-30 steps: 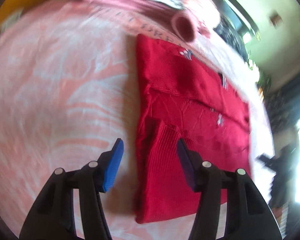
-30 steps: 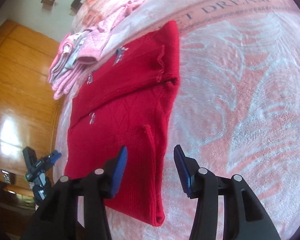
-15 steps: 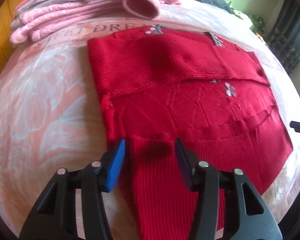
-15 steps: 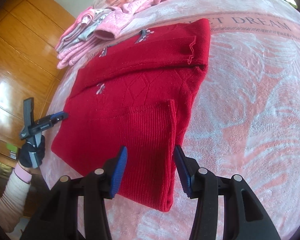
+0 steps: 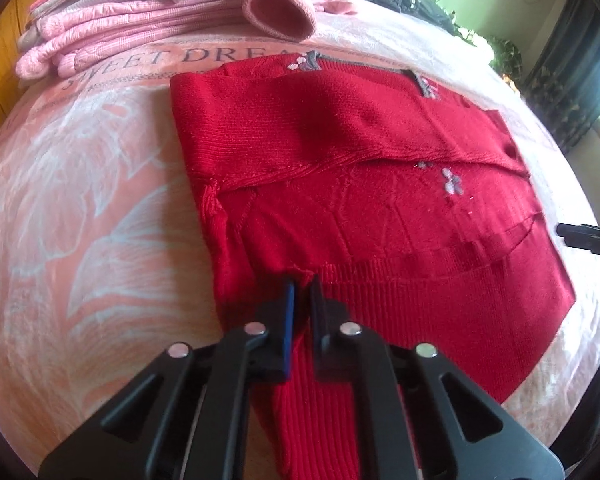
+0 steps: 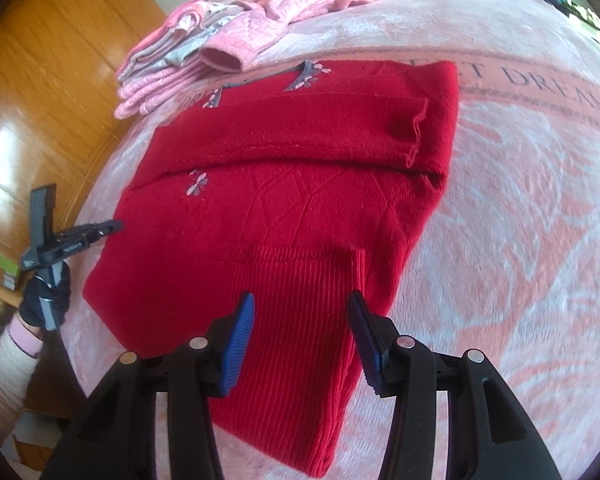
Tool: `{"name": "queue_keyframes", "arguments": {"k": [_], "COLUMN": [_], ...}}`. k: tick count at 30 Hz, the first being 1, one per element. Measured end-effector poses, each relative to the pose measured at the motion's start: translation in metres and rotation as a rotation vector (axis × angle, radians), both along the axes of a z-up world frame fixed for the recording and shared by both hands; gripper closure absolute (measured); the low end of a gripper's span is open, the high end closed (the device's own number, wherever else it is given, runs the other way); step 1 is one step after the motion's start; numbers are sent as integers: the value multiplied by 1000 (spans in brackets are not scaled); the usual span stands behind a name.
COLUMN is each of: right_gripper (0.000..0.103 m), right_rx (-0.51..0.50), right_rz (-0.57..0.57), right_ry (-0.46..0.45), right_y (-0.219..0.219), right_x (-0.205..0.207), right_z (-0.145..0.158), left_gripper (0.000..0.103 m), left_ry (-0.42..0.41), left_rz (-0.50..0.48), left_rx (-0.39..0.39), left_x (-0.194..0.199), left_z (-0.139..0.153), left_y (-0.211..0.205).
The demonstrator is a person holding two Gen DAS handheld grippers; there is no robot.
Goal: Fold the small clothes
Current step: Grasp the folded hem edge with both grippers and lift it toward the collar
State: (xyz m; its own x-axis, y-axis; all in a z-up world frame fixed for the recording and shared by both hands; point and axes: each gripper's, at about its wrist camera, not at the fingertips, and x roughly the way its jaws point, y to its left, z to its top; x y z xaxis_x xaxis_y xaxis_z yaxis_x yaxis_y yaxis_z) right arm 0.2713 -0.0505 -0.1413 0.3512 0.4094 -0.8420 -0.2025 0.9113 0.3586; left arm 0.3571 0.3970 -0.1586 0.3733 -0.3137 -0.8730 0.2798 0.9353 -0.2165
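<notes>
A red knitted sweater [image 5: 380,184] lies flat on a pink blanket [image 5: 80,208] printed with pale leaf shapes and the words "SWEET DREAM"; whether a bed lies under the blanket cannot be told. The sweater is partly folded: a sleeve lies across its chest, and a second ribbed cuff lies over the lower body near the hem. The left claw [image 5: 300,300] has its jaws drawn together, clamped on a pinch of the sweater's ribbed fabric at the near left corner, with red cloth bunched between the black fingers. The right claw [image 6: 302,320] stands with jaws apart, blue pads facing each other, over the ribbed hem at the sweater's near right corner; the cloth shows between the pads, but contact with either pad cannot be told. Beyond the sweater's collar, a stack of folded pink clothes [image 5: 140,20] rests on the blanket, one pink cuff opening toward the camera. In the right wrist view the left claw appears at the sweater's far edge, held by a dark-gloved hand [image 6: 46,300] with a pale pink sleeve. No containers are visible.
</notes>
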Motion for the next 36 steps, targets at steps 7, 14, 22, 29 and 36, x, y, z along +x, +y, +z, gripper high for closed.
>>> {"name": "queue_keyframes", "arguments": {"k": [7,14,22,29,36], "right_gripper": [53,96,96,97,97], "right_rx": [-156,-171,-20,26,-7], "right_rz": [63,111,68,19,-4], "right_ry": [12,-24,-93,-126,-202], "right_y": [17,26,2,-13,-17], "right_x": [30,19,-17,-28,0], "right_z": [-15,-11,21,44,91], "left_gripper": [98,98,98,98,98], "left_ry": [-24,-31,-115,-176,-240], "left_rz": [-3,1,-17,29,74], "left_rx": [-23,-28,-85,-129,-194], "left_x": [-8,-12,-38,-47,-12], "left_z": [6,6,36,66,109], "left_y": [-2,-1,1,9,8]}}
